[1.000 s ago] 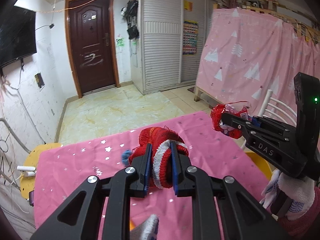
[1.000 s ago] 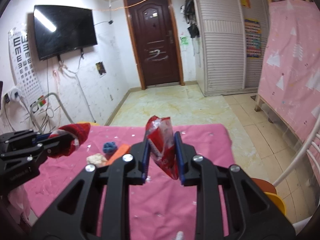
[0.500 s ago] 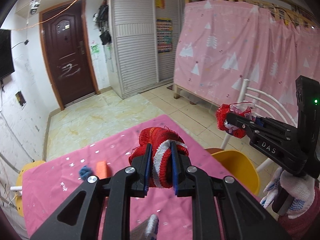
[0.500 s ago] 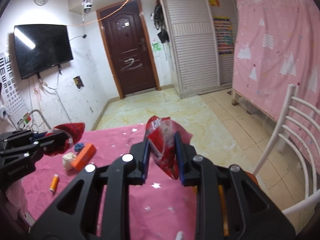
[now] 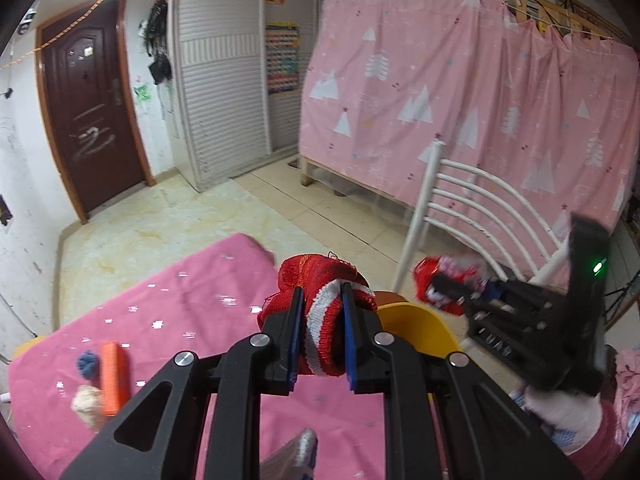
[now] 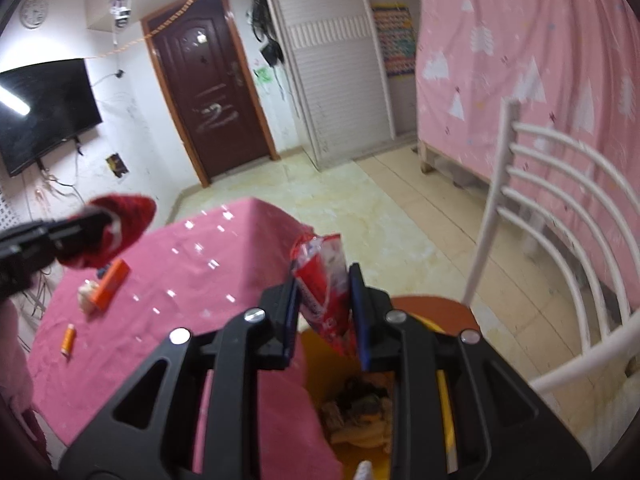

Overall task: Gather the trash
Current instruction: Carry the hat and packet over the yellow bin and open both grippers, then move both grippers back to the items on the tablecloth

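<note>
My left gripper is shut on a red and white knitted cloth, held above the right end of the pink table. My right gripper is shut on a red snack wrapper, held over a yellow bin with trash inside, beside the table's right edge. The right gripper with the wrapper also shows at the right of the left wrist view. The left gripper with the cloth shows at the left of the right wrist view.
On the table lie an orange block, a blue ball, a beige wad and a small orange tube. A white chair stands right of the bin. A pink curtain hangs behind.
Both grippers have swung to the right, from over the table's middle to its right end. The yellow bin has come into view under the right gripper. Both keep their hold.
</note>
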A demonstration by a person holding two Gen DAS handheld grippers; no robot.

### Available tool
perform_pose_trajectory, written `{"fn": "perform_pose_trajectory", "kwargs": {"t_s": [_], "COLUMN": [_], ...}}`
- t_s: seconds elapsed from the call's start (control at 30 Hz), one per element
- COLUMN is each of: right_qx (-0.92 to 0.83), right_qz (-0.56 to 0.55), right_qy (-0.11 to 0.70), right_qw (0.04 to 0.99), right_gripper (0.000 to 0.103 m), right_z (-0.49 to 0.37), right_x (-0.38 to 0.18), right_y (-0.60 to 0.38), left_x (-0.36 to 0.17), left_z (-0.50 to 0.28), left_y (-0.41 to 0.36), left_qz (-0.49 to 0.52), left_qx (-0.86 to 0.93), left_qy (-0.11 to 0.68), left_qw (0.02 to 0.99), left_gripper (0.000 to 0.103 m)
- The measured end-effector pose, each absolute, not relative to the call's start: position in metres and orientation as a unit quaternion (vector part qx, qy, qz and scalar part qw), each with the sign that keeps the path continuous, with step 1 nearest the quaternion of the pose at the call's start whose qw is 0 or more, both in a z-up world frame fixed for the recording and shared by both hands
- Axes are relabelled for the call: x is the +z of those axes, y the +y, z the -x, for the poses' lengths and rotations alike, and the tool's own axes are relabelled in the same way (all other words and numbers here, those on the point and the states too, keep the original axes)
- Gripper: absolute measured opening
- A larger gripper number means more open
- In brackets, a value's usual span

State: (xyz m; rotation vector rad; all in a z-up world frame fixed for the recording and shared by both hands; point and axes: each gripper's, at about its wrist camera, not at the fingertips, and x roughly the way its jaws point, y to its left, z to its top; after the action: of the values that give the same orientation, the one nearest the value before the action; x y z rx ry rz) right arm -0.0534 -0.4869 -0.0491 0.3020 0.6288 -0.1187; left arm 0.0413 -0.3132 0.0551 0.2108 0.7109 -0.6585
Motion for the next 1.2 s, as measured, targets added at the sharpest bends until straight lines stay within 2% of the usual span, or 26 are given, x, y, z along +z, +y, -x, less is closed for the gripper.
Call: {"fn": "perform_pose_trajectory", "kwargs": {"t_s": [0.13,0.27,0.43,0.57,0.63,0.7,0.77,1.2], "right_qx": [-0.062,-0.063,-0.074,-0.081,-0.083,-0.084,-0.084,-0.041], "right_qz": [-0.167,-0.184,-0.199,-0.206,-0.207,-0.207,-0.205,-0.168], "right_qy": [0.323,0.325,0.317,0.314,0.312,0.311,0.311,0.313], "right_qw": [0.930,0.926,0.925,0.923,0.923,0.924,0.924,0.934], "right_gripper": [0.026,0.041,0.042,0.042,0.042,0.042,0.042,0.042], "right_z": [0.058,0.066,0.074,0.081,0.082,0.083,0.084,0.056], "right_x": [-0.064,-0.071,-0.073,-0.074,-0.073,-0.071,-0.069,-0.046], "right_y": [-0.502,-0.515,-0.530,-0.538,-0.540,-0.541,-0.540,-0.486], "left_x": [0.048,0.044,0.039,0.036,0.034,0.033,0.034,0.053], "left_z": [-0.037,-0.034,-0.031,-0.030,-0.030,-0.030,-0.029,-0.038], "left_y": [-0.340,-0.364,-0.386,-0.397,-0.400,-0.400,-0.398,-0.337], "left_qz": [-0.101,-0.103,-0.109,-0.112,-0.112,-0.113,-0.110,-0.076], "left_qx": [-0.337,-0.355,-0.366,-0.372,-0.374,-0.373,-0.374,-0.339], "left_qy": [0.352,0.363,0.370,0.374,0.377,0.376,0.376,0.355], "left_qw": [0.867,0.855,0.847,0.842,0.840,0.841,0.841,0.868], "left_gripper": [0.009,0.009,0.009,0.013,0.021,0.035,0.040,0.043]}}
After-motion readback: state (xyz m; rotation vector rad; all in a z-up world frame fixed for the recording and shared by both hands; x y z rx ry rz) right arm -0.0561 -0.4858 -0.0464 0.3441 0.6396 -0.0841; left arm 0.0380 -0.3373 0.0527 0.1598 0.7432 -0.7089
